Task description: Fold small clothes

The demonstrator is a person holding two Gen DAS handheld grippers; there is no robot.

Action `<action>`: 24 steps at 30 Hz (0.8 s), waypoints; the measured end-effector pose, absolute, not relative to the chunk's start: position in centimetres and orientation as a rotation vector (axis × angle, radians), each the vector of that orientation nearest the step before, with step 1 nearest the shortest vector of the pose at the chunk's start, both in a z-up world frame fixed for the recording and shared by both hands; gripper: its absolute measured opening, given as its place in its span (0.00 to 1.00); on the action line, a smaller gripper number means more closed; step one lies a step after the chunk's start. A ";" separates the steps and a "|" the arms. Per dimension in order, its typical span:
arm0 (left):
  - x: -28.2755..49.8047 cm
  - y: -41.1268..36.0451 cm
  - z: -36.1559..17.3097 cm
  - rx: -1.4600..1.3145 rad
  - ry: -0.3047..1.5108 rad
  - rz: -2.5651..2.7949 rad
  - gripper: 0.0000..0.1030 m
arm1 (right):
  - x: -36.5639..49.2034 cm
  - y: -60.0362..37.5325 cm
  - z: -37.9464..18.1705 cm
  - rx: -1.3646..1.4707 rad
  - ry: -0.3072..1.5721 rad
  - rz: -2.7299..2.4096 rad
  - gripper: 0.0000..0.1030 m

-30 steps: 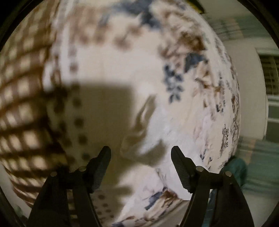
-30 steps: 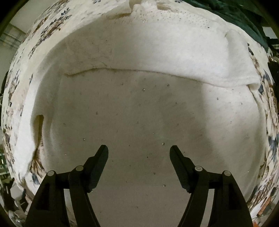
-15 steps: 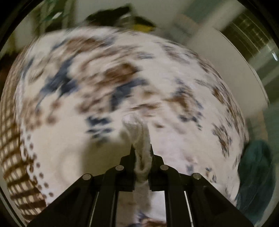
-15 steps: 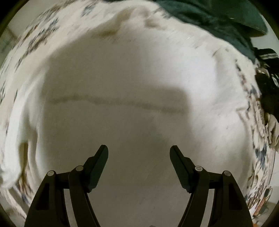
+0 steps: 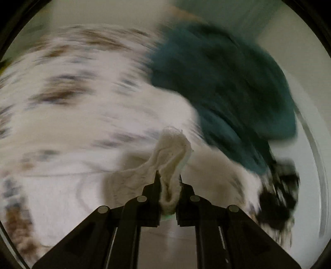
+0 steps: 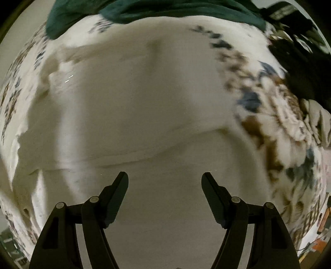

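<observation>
In the left wrist view the whole background is smeared by motion blur. The left gripper [image 5: 168, 178] sits at the bottom centre of the frame, its jaws pressed together on a bunched fold of the white garment [image 5: 171, 151]. They have just been closing, and the cloth is caught between them. The pinched fold stands up from the fingertips toward the middle of the frame, and more of the same cloth trails off to the lower left. Behind it, a flowered bedsheet [image 5: 72, 93] with brown and blue marks fills the left half. A dark green cloth [image 5: 223, 82] takes up the upper right, touching or overlapping the sheet. Something black [image 5: 277, 198] lies at the lower right edge, too blurred to tell what it is.

In the right wrist view the right gripper [image 6: 164, 178] is at the bottom centre with its jaws spread wide and nothing between them. The white garment [image 6: 144, 99] lies spread across most of the frame, directly beyond the fingers, with a fold line running across it just above the fingertips. The flowered bedsheet [image 6: 269, 115] shows around it at the left and right edges. The dark green cloth [image 6: 165, 10] runs along the top edge, and dark clothing [image 6: 293, 62] lies at the upper right.
</observation>
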State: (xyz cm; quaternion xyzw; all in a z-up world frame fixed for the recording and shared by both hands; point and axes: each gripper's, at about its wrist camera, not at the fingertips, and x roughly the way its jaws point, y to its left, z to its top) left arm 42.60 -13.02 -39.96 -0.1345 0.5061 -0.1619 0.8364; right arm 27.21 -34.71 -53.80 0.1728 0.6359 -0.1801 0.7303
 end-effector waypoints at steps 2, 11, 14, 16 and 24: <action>42.1 -20.5 -41.2 -0.223 1.120 -0.448 0.08 | 26.3 -37.6 -53.6 0.389 1.404 -0.410 0.73; 39.5 -29.7 -44.3 -0.077 1.215 -0.570 0.68 | 21.2 -48.3 -51.3 0.505 1.392 -0.266 0.73; 40.2 -22.3 -42.9 -0.112 1.163 -0.437 0.81 | 19.7 -51.7 -49.7 0.531 1.360 -0.253 0.73; 40.6 -16.7 -42.7 -0.126 1.141 -0.310 0.81 | 19.6 -54.1 -48.3 0.576 1.322 -0.258 0.73; 42.0 -2.1 -49.3 -0.038 1.227 0.096 0.81 | 28.6 -53.6 -48.8 0.673 1.295 -0.146 0.73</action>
